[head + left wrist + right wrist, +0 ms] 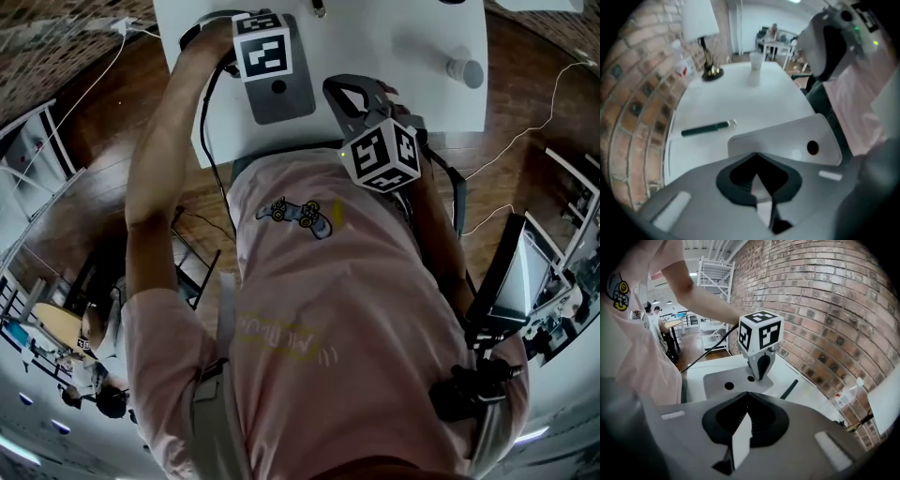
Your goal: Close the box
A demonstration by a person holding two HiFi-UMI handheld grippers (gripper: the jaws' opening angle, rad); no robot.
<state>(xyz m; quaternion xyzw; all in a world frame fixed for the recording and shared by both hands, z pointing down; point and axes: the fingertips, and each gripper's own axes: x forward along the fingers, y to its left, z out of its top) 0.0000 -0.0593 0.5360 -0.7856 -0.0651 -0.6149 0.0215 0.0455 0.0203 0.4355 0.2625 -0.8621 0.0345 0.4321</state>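
Note:
A flat grey box (281, 98) lies near the front edge of the white table (394, 37), lid down, with two round holes (729, 386) in its top. My left gripper (761, 375) stands upright on the box's far part; its jaws are shut and hold nothing, and its tips seem to touch the lid. Its marker cube (262, 44) hides the jaws in the head view. My right gripper (740, 437) hovers off the box's near right side, shut and empty, pointing toward the left one. Seen from the left gripper (761, 199), the lid (787, 140) lies just ahead.
A dark green pen (705, 128) lies on the table beyond the box. A lamp (701, 28) and a bottle (848, 394) stand by the brick wall, with a cup (756, 61) at the table's far end. My torso in a pink shirt (328, 309) is against the table's front edge.

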